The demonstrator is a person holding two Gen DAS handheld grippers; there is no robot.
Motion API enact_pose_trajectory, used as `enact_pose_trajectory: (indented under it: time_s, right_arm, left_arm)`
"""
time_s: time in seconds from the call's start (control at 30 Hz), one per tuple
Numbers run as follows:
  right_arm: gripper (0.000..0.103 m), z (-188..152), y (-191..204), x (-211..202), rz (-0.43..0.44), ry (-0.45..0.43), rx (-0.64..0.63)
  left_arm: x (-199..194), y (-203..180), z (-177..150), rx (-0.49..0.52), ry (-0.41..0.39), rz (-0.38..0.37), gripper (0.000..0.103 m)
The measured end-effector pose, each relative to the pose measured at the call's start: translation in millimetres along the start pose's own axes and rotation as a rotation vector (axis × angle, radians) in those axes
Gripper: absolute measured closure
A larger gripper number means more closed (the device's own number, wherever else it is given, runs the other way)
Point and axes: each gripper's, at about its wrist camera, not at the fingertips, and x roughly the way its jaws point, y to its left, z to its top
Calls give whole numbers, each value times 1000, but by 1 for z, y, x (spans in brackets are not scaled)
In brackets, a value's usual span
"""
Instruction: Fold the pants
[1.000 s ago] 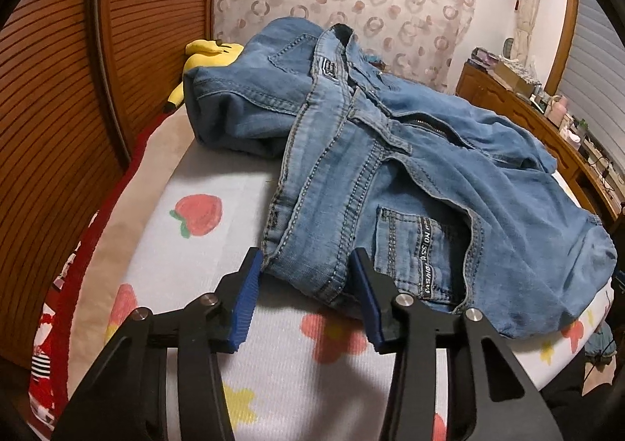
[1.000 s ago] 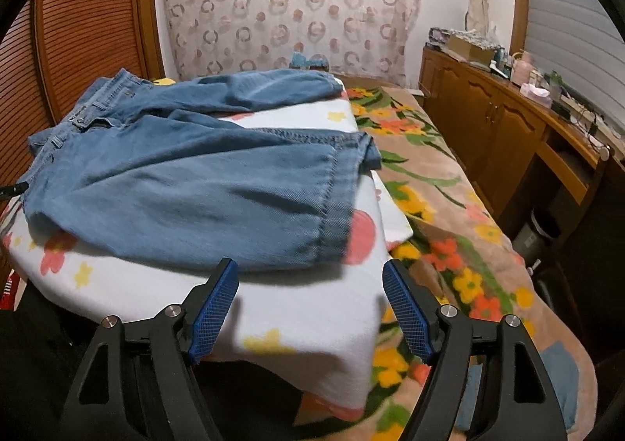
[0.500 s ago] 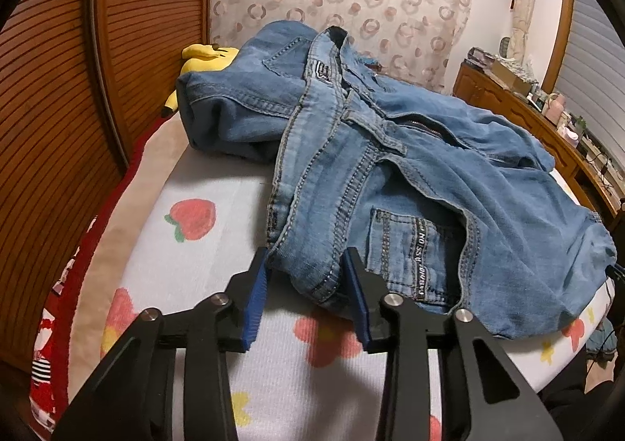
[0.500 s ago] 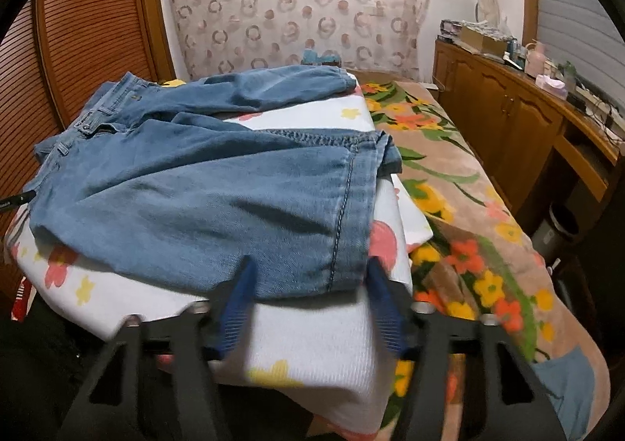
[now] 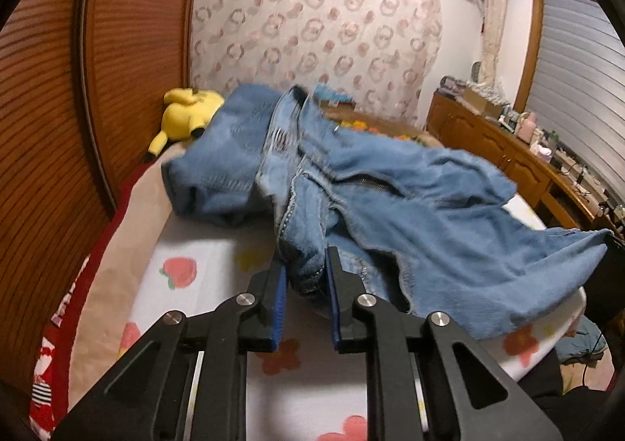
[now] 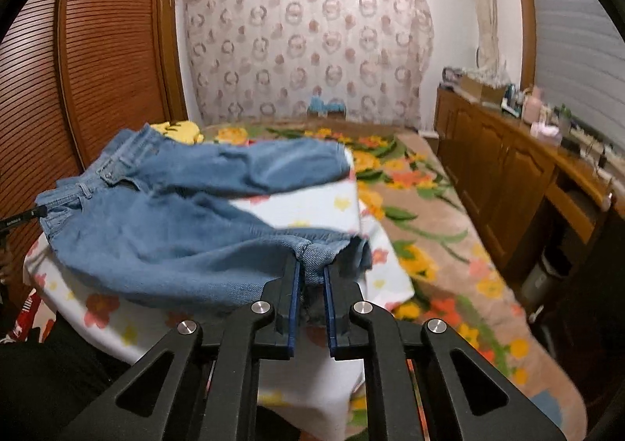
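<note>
Blue denim pants (image 5: 410,206) lie across a white flower-print blanket (image 5: 203,269) on the bed. My left gripper (image 5: 305,277) is shut on the bunched waistband near the front edge and holds it lifted. In the right wrist view the pants (image 6: 168,241) stretch to the left, and my right gripper (image 6: 311,277) is shut on the hem of the near leg, raised off the blanket (image 6: 312,206). The far leg (image 6: 281,163) lies further back. The right gripper's black body (image 5: 609,277) shows at the right edge of the left wrist view.
A yellow plush toy (image 5: 187,113) lies by the brown slatted wardrobe (image 5: 58,109) on the left. A floral bedspread (image 6: 429,226) covers the bed's right side. A wooden cabinet (image 6: 508,175) with clutter runs along the right wall. A patterned curtain (image 6: 304,42) hangs behind.
Both grippers closed from open onto the pants: left on the waistband, right on the leg hem. Both have lifted the denim off the blanket, and the fabric is bunched and blurred.
</note>
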Motion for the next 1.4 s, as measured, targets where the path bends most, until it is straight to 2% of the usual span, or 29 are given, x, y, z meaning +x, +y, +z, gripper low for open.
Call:
enact_pose_trajectory:
  time_s: [0.23,0.47,0.8,0.93,1.3,1.4]
  right_arm:
    - [94,-4,2,-23,-23,-55,-22]
    - [94,-7,7,-22,-51,-74,-32]
    - [94,-10,18,1,-48,-53,-41]
    - [94,1,13,12,-57,-60,-33]
    - [94,16,15,63,-72,-16,-63]
    - [94,24,8,69,-66,-20,-37]
  left_arm:
    - [-33,-19,14,21,-75,-41,85]
    - [-61,-26,27,39,-145,-66,85]
    - [-28,-19,17,32,-78,-35,85]
    - [-17,-17,20,25,-69,-23,85]
    - [25,-29,45,61,-48,-15,85]
    - [32,-29,57,56,-46,-11,85]
